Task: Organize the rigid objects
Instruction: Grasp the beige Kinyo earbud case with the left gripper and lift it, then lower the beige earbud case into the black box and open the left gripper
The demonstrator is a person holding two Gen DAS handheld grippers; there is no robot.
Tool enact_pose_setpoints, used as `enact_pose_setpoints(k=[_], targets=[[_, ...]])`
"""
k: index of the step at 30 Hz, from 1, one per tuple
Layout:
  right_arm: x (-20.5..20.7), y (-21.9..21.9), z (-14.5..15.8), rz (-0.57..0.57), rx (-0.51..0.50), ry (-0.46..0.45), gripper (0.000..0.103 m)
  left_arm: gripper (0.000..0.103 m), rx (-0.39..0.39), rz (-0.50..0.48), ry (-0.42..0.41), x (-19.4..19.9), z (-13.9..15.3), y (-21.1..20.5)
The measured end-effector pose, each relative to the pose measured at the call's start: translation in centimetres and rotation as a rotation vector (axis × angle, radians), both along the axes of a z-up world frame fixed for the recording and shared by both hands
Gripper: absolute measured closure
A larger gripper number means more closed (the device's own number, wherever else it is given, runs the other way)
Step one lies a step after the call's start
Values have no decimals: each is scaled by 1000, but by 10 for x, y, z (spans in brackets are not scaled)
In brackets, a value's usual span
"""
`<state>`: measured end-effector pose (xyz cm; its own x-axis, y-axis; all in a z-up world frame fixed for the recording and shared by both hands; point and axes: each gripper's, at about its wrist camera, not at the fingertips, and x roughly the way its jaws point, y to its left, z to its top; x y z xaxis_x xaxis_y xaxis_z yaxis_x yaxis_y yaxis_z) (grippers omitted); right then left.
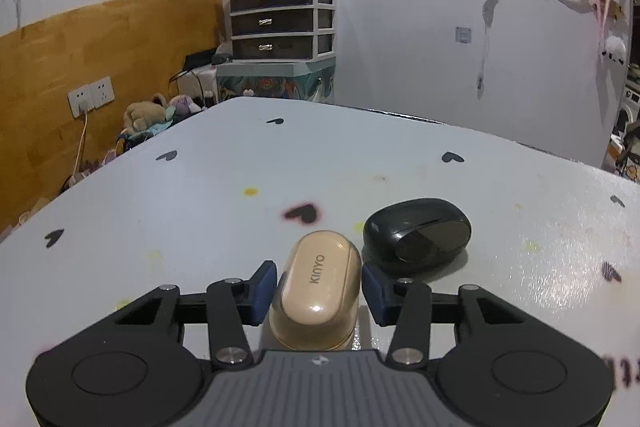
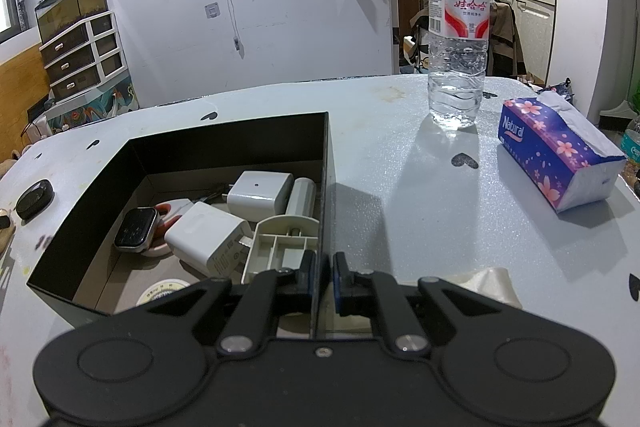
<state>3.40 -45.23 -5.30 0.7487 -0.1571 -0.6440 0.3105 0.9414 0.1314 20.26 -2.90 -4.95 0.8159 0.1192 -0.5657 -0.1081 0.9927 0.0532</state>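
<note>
A beige KINYO earbud case (image 1: pixel 320 287) lies on the white table (image 1: pixel 200 195), and my left gripper (image 1: pixel 318 269) is shut on it, a blue pad pressing each long side. A black oval case (image 1: pixel 418 235) rests just to its right, touching or nearly touching it. In the right wrist view that black case (image 2: pixel 35 199) sits left of an open black box (image 2: pixel 240 143). The box holds two white chargers (image 2: pixel 258 193), a smartwatch (image 2: pixel 135 229) and a white plastic part (image 2: pixel 280 247). My right gripper (image 2: pixel 323 263) is shut on the box's right wall.
A water bottle (image 2: pixel 458 39) stands on the far right of the table, with a purple tissue pack (image 2: pixel 556 155) beside it. A crumpled pale tissue (image 2: pixel 488 281) lies just right of my right gripper. Heart stickers dot the tabletop. A drawer unit (image 1: pixel 280 19) stands beyond the table's far edge.
</note>
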Motion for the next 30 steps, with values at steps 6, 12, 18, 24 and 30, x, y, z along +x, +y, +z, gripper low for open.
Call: enact_pose_setpoints(k=[6,12,18,24,30], targets=[[0,0,0,0,0,0,94,56,-69,-49,-62,-17,17,-11],[0,-1,0,0,1,0,94,56,-128,-287,-148,-49,54,-58],[0,0,0,0,-1,0,94,56,-158,-613,-106,-75,72,-107],[0,0,2,1,-3,-1,95,56,-104,-873,-65,-92,77,-152],[0,0,2,1,-3,-1,95,56,5,-1081,24,-101,65,-193]])
